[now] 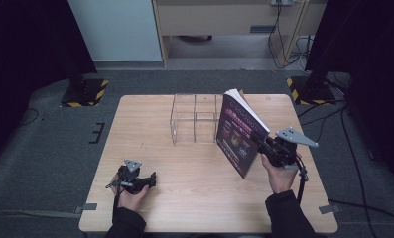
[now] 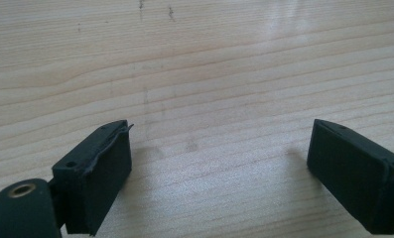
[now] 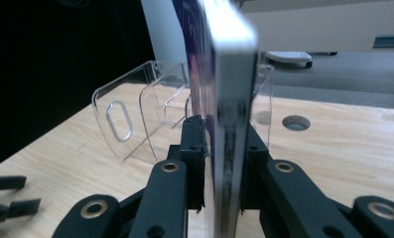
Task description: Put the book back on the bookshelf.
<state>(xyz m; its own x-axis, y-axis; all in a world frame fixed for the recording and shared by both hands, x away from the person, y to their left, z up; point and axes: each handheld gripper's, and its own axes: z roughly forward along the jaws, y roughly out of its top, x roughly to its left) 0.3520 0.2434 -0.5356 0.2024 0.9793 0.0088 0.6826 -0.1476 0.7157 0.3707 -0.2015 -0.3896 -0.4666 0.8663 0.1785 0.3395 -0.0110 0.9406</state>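
We clamp the book (image 1: 240,133) by its edge in the right gripper (image 1: 262,142), tilted above the table (image 1: 184,198) beside the clear rack (image 1: 194,118) (likely its slot), while the left gripper (image 1: 152,179) rests open.

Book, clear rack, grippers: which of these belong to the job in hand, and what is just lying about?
In use: book, clamped by the right gripper; clear acrylic rack beside it.
Idle: left gripper, jaws open over bare table; cables on the floor.
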